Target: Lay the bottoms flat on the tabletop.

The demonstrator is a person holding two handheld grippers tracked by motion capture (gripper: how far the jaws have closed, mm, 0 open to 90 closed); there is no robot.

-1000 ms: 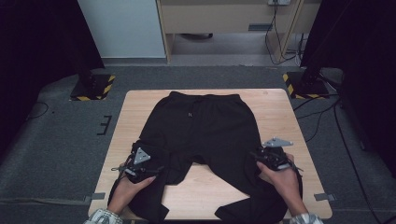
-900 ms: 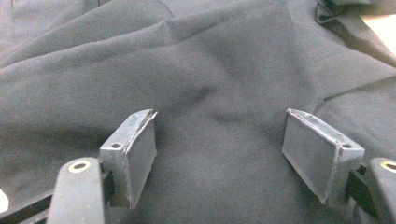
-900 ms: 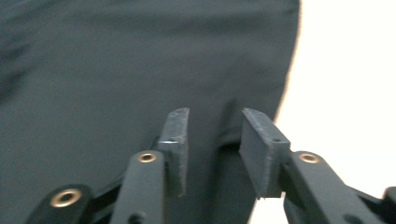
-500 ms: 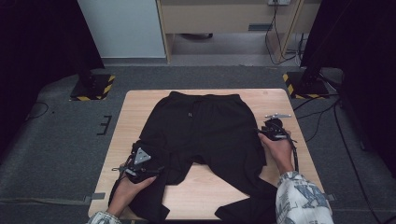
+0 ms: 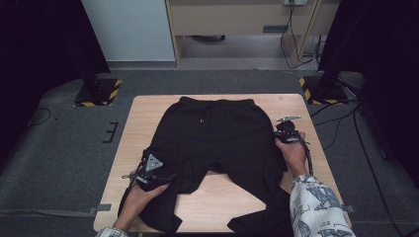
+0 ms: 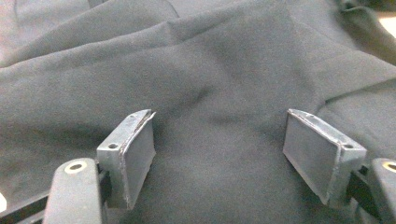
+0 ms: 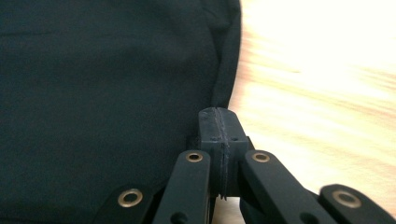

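Black pants point(image 5: 217, 133) lie flat on the wooden table point(image 5: 148, 111), waistband at the far side, legs toward me. My left gripper point(image 5: 149, 158) rests on the left leg; in the left gripper view its jaws stand wide open point(image 6: 219, 154) over the black cloth point(image 6: 210, 70), pressing on nothing. My right gripper point(image 5: 283, 130) sits at the right side edge of the pants, near the hip. Its jaws have just been closing and now meet point(image 7: 219, 116) right at the pants' side seam point(image 7: 224, 70). I see no cloth between the pads.
Bare table wood point(image 7: 317, 84) lies to the right of the pants' edge. Floor stands with yellow-black bases point(image 5: 96, 94) sit off both far corners. Cables point(image 5: 341, 123) trail over the floor at the right. A cabinet point(image 5: 237, 19) stands behind the table.
My right hand moved from the lower right leg up along the pants' right edge to the hip, and its jaws closed. The left hand stayed where it was.
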